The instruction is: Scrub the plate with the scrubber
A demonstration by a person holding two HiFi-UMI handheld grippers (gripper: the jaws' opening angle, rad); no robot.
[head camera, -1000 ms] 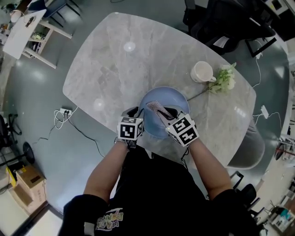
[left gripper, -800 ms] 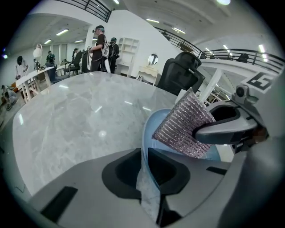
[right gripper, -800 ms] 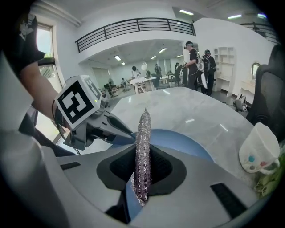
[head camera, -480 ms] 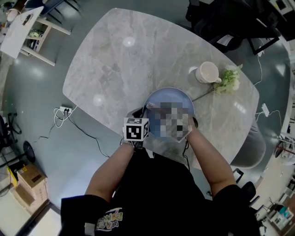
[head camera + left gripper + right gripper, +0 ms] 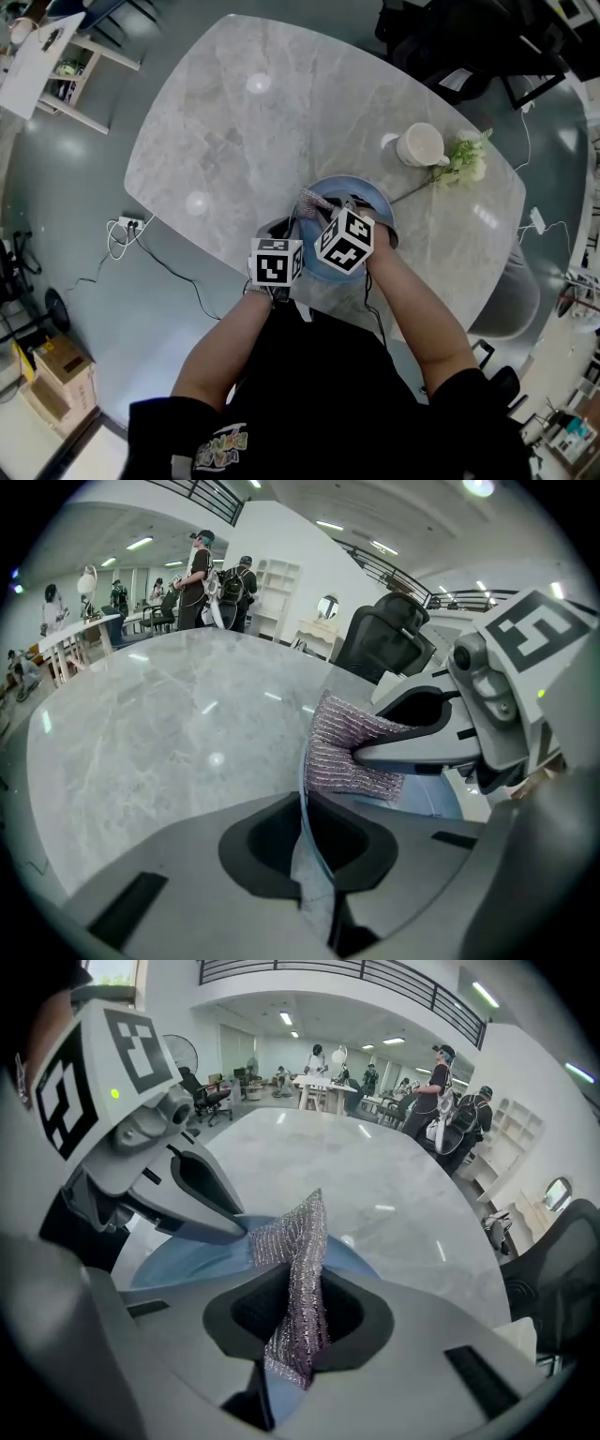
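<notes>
So, L gripper [image 5: 314, 855]: fingers [image 5: 187, 883] just closed down, now clamped on plate [image 5: 173, 1260] rim, rim edge-on betw. them.
R gripper [image 5: 295, 1335]: fingers pinched tight on scrubber [image 5: 298, 1241]; mesh sticks out past tips, over plate.
plate: on desk [image 5: 262, 131], near front edge.

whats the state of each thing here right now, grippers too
plate: at the near edge of the table, rim clamped
scrubber: pinched, crumpled, over the plate; contact unclear
left hand-held gripper: jaws have just been closing, shut on the plate's rim
right hand-held gripper: shut on the scrubber
mug: on the table, untouched
flowers: lying beside the mug
</notes>
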